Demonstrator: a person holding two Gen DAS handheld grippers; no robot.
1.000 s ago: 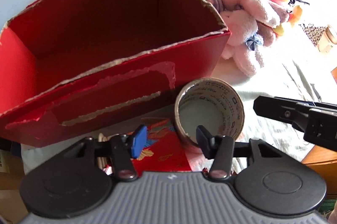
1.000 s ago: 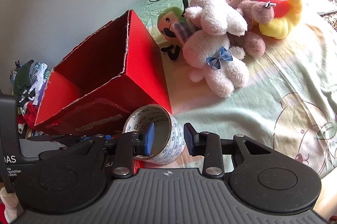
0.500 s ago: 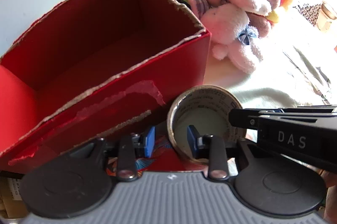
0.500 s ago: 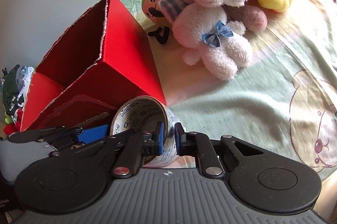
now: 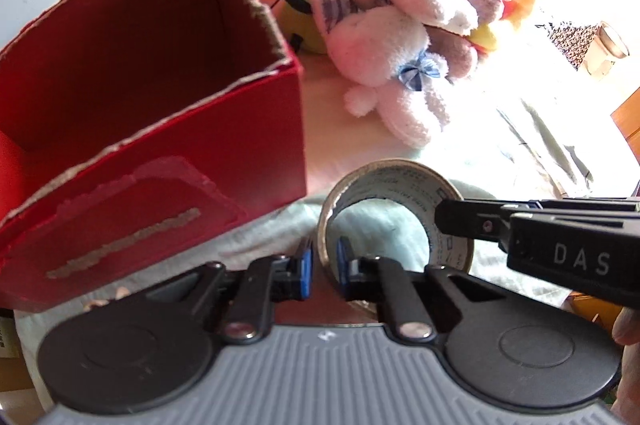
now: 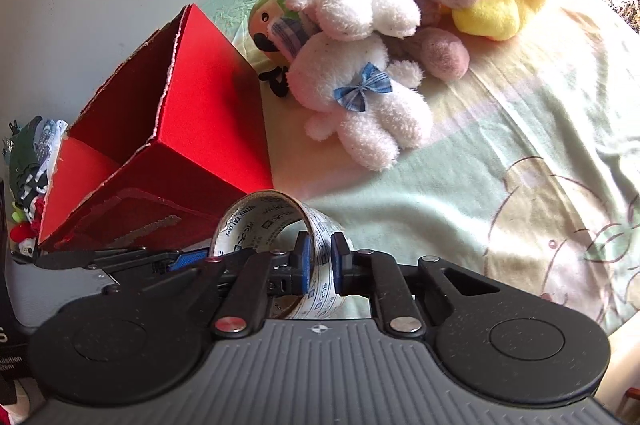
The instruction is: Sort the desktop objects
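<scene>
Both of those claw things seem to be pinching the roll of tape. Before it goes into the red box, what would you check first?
1. Left gripper fingers closed on the tape roll wall: ok.
2. Right gripper fingers closed on the roll's other side: ok.
3. Red box open on top: ok.
4. Box has room inside: ok, nothing visible in it.
5. Plush toys clear of the way to the box: ok.
6. Roll lifted off the sheet: cannot tell.

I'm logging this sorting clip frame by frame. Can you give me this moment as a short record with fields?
held item: tape roll, standing on edge
left tongs: shut on the roll's left wall
right tongs: shut on the roll's right wall
container: red box, open top, inside looks empty
box position: left of the roll
bystanders: plush toys piled behind
surface: green bedsheet
</scene>
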